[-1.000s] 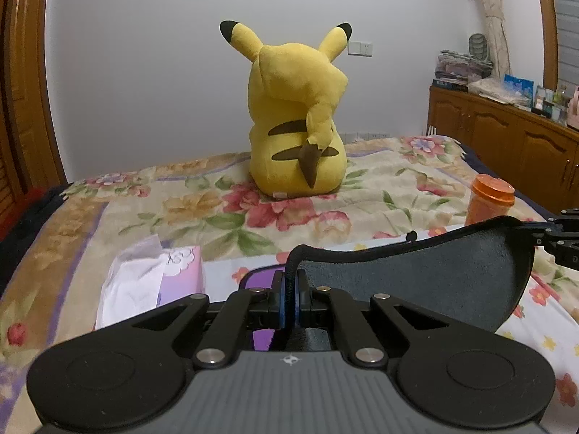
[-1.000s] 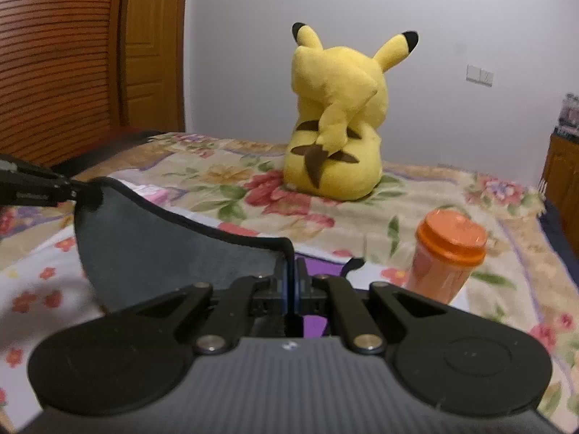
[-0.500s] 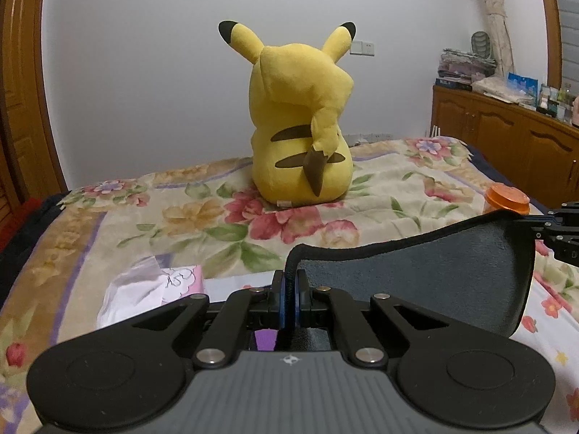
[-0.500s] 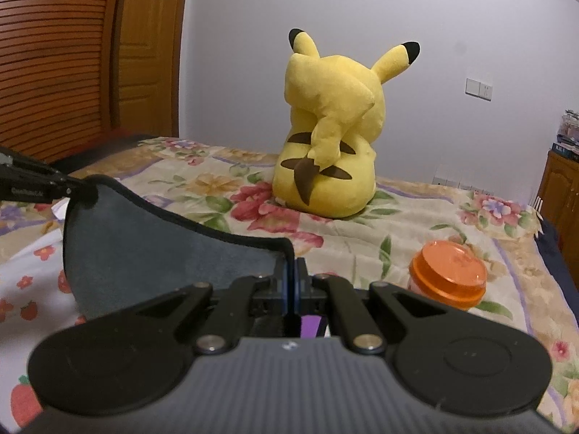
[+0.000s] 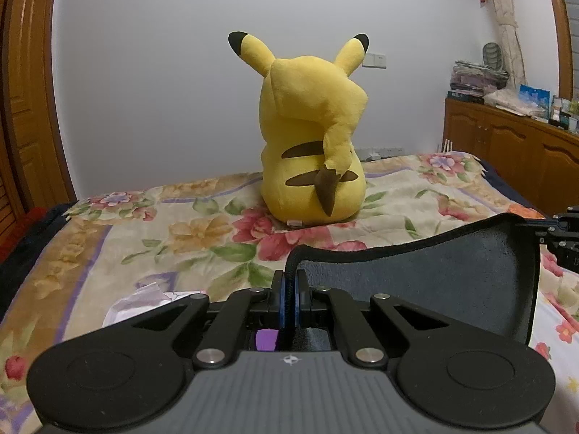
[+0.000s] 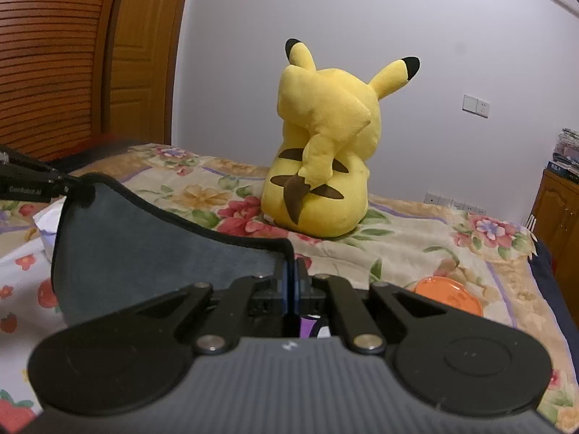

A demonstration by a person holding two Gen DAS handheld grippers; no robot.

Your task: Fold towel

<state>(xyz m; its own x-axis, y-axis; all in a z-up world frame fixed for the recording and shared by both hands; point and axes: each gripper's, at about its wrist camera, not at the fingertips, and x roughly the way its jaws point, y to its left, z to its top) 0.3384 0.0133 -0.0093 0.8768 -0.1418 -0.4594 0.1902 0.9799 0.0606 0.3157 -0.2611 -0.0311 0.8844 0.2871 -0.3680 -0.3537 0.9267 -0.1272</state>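
My left gripper (image 5: pixel 289 285) pinches one corner of the grey towel (image 5: pixel 434 282). My right gripper (image 6: pixel 291 275) clamps the other corner, towel lifted above the floral bedspread (image 5: pixel 181 231).

Towel (image 5: pixel 427 282) spans between both closed jaws, raised over the bed (image 5: pixel 188 231). Plush toy (image 5: pixel 311 133) sits on the bed beyond the jaws. Tissue pack (image 5: pixel 141 300) lies left of the left jaws; orange-lidded jar (image 6: pixel 448 294) right of the right jaws.
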